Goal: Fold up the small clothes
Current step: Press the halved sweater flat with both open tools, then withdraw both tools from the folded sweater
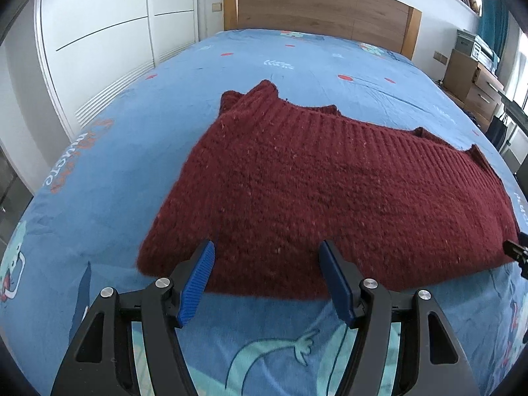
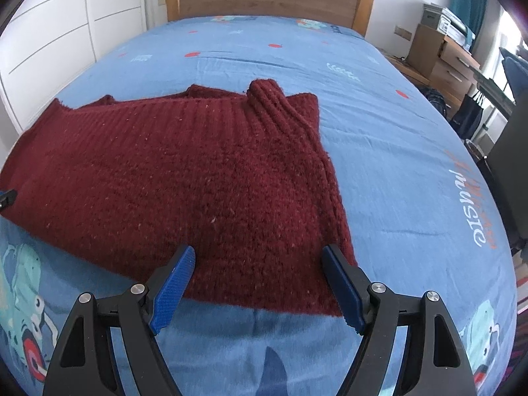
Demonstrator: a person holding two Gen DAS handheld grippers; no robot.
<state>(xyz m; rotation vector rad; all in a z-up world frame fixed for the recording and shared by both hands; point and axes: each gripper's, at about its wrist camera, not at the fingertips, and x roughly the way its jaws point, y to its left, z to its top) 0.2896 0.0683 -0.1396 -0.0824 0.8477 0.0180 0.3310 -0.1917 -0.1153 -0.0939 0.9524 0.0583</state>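
Observation:
A dark red knitted sweater [image 1: 313, 191] lies folded flat on the blue bed sheet [image 1: 231, 59]. It also shows in the right wrist view [image 2: 184, 171], with a ribbed cuff sticking up at its far side. My left gripper [image 1: 265, 250] is open and empty, its blue pads over the sweater's near left edge. My right gripper [image 2: 259, 254] is open and empty over the sweater's near right corner. The tip of the other gripper shows at the right edge of the left wrist view [image 1: 518, 250].
The bed has a wooden headboard [image 1: 323, 3] at the far end. White wardrobe doors [image 1: 99, 33] stand to the left. A wooden drawer unit [image 2: 445, 56] with boxes stands to the right of the bed.

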